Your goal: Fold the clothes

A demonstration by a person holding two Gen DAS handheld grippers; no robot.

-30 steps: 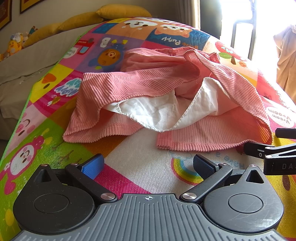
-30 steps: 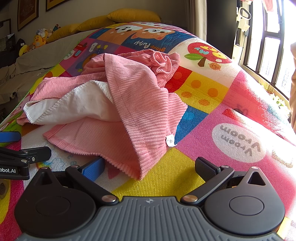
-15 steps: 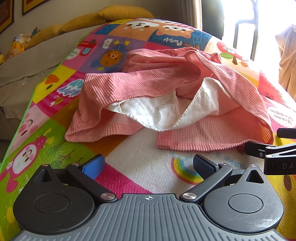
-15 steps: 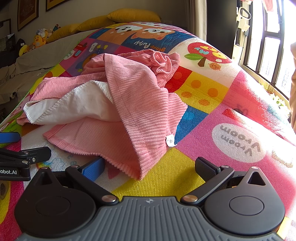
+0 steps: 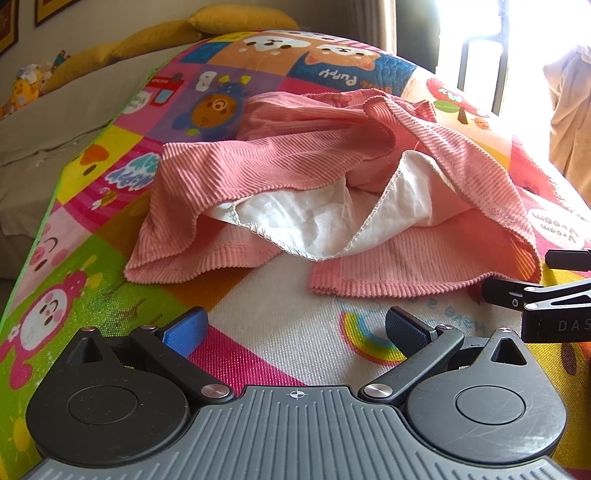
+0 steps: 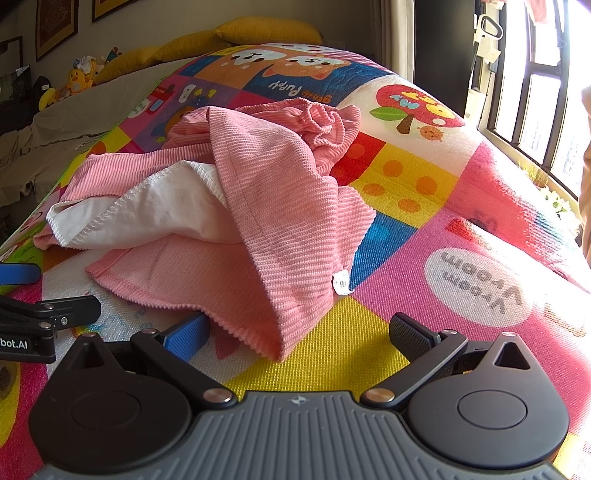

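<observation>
A pink corduroy garment (image 5: 295, 162) with a white lining (image 5: 314, 221) lies crumpled on a colourful cartoon play mat (image 5: 122, 295). It also shows in the right wrist view (image 6: 273, 221), with a small white tag (image 6: 341, 282) at its near edge. My left gripper (image 5: 295, 328) is open and empty, a little in front of the garment's near hem. My right gripper (image 6: 299, 336) is open, and the garment's near corner lies between its fingers without being gripped. Each gripper shows at the edge of the other's view.
Yellow pillows (image 6: 266, 29) and plush toys (image 6: 79, 79) sit at the far end. A beige sheet (image 5: 44, 122) covers the bed to the left of the mat. A barred window (image 6: 535, 92) is on the right.
The left gripper has shifted slightly to the left, so the garment sits a little further right in its view. The right gripper has not moved.
</observation>
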